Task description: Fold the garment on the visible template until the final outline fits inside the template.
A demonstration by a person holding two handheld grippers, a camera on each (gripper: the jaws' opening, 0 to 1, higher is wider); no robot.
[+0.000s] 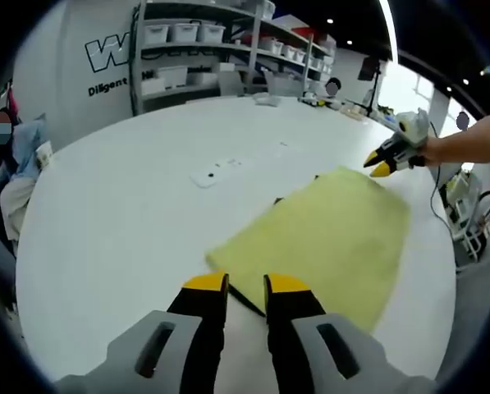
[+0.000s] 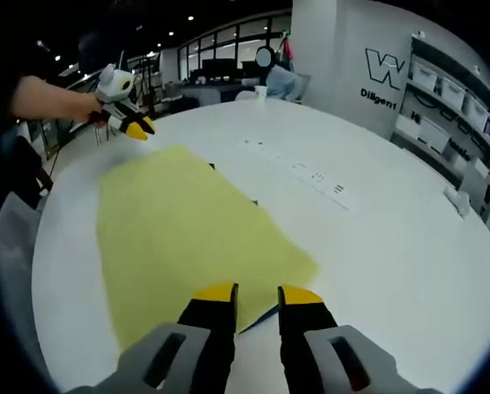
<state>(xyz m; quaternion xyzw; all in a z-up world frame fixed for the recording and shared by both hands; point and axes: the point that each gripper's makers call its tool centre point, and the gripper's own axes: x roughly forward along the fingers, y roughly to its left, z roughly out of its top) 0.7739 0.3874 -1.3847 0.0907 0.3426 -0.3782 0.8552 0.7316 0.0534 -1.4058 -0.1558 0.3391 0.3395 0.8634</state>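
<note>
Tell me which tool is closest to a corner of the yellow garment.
Both are: the left tool and right tool each sit at opposite corners of the yellow garment, jaws parted.

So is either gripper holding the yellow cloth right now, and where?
Neither. The left gripper and right gripper both have parted jaws above separate edges of the yellow garment, with nothing pinched between them.

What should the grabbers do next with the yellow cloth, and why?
Probably close each gripper on its own cloth corner. The yellow cloth lies flat on the white table, with a dark template edge peeking out from under it. The left gripper and right gripper both sit open at opposite corners, holding nothing.
</note>
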